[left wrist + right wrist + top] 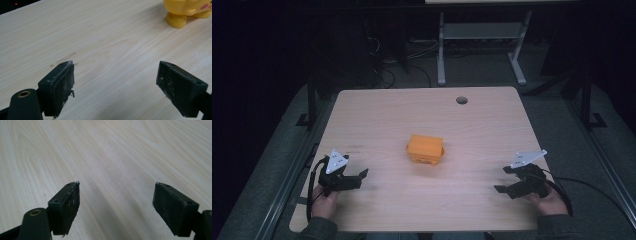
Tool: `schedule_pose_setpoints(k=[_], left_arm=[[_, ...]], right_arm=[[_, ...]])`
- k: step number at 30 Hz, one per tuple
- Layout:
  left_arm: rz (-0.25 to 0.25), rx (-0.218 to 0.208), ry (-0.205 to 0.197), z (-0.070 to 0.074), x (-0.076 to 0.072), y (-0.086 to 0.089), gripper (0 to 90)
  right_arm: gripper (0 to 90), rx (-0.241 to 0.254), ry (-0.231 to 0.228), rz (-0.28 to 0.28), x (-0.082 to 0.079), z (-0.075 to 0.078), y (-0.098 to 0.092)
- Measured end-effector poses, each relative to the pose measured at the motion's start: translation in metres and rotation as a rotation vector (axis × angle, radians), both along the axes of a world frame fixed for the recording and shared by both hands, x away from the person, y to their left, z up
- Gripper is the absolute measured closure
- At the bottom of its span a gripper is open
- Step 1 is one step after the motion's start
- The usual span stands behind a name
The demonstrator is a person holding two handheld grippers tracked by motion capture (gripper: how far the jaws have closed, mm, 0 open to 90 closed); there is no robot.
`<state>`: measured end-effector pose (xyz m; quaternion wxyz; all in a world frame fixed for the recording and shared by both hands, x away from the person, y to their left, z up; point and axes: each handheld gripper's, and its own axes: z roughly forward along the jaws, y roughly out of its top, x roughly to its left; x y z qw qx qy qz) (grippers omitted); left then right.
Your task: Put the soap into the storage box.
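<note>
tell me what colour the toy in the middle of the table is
Yellow-orange plastic toy, with a pink cheek spot; clearest in the left gripper view.

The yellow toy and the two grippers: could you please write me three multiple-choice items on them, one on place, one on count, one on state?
1. Where is the yellow toy on the table?
A. Near the middle
B. At the far left corner
C. Over the round hole

2. How many toys lie on the table?
A. Three
B. Two
C. One

3. How do the fingers of the left gripper and right gripper stand?
A. Both shut on the toy
B. Both open, holding nothing
C. One open, one shut

Answers:
1 A, the high view shows it between the two grippers, apart from both.
2 C, no other toy is there.
3 B, each gripper view shows bare wood between spread fingers.
</note>
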<state>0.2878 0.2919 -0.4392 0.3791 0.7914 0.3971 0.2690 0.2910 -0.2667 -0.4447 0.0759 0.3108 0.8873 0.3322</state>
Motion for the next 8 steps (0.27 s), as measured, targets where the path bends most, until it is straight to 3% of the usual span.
schedule_pose_setpoints(k=[4,8], left_arm=[[-0.001,-0.002,0.0,0.0,0.0,0.0,14.1],[0.0,0.0,-0.001,0.0,0.0,0.0,14.1]], right_arm=[[21.0,0.007,-0.005,-0.012,-0.011,-0.004,-0.003],[20.2,0.03,-0.04,-0.03,-0.021,-0.001,-0.004]])
